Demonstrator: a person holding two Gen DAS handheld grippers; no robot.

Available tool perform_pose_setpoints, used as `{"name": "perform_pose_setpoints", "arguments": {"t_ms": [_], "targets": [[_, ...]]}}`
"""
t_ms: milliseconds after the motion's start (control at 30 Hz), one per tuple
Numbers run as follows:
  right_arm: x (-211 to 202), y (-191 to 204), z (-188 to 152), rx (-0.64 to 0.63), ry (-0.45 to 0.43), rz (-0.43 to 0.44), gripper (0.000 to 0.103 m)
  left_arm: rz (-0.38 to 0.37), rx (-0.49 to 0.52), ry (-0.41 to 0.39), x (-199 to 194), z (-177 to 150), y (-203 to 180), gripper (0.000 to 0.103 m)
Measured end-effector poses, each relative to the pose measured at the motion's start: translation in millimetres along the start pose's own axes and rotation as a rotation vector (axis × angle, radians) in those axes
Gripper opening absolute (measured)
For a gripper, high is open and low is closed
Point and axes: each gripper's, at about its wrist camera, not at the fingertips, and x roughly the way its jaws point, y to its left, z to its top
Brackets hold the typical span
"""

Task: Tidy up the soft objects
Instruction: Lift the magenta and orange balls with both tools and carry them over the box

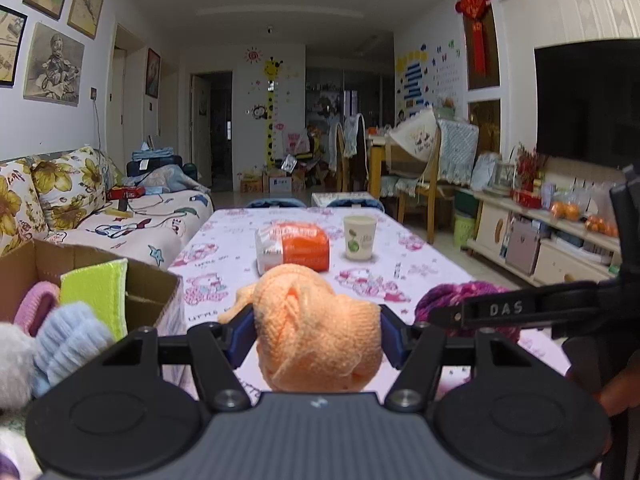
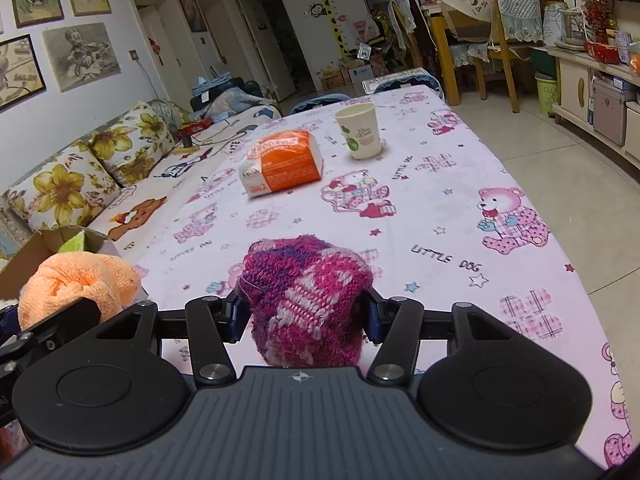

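My left gripper (image 1: 316, 330) is shut on an orange knitted bundle (image 1: 316, 328), held above the table beside a cardboard box (image 1: 148, 284); the bundle also shows in the right wrist view (image 2: 76, 284). The box holds a green cloth (image 1: 96, 292), a pink item (image 1: 34, 306), a light blue fuzzy item (image 1: 68, 340) and a grey one (image 1: 12, 364). My right gripper (image 2: 305, 316) is shut on a magenta and purple knitted bundle (image 2: 308, 300), also seen in the left wrist view (image 1: 456, 300), just right of the left gripper.
The table has a pink cartoon-print cloth (image 2: 440, 208). An orange and white packet (image 2: 282, 164) and a paper cup (image 2: 358, 130) stand further back. A floral sofa (image 2: 100, 160) runs along the left. Chairs and a TV cabinet (image 1: 560, 240) are at the right.
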Motion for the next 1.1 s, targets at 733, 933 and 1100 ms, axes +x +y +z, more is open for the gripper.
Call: {"name": "perform_pose_setpoints", "arguments": {"t_ms": [733, 933, 1100], "targets": [[4, 69, 1, -0.107, -0.055, 0.172, 0.068, 0.117, -0.109, -0.142, -43, 23, 56, 0.062], [6, 94, 2, -0.154, -0.054, 0.264, 0.068, 0.182, -0.144, -0.168, -52, 26, 78, 0.062], [10, 118, -4, -0.174, -0.017, 0.369, 0.068, 0.260, -0.176, -0.161, -51, 28, 102, 0.063]]}}
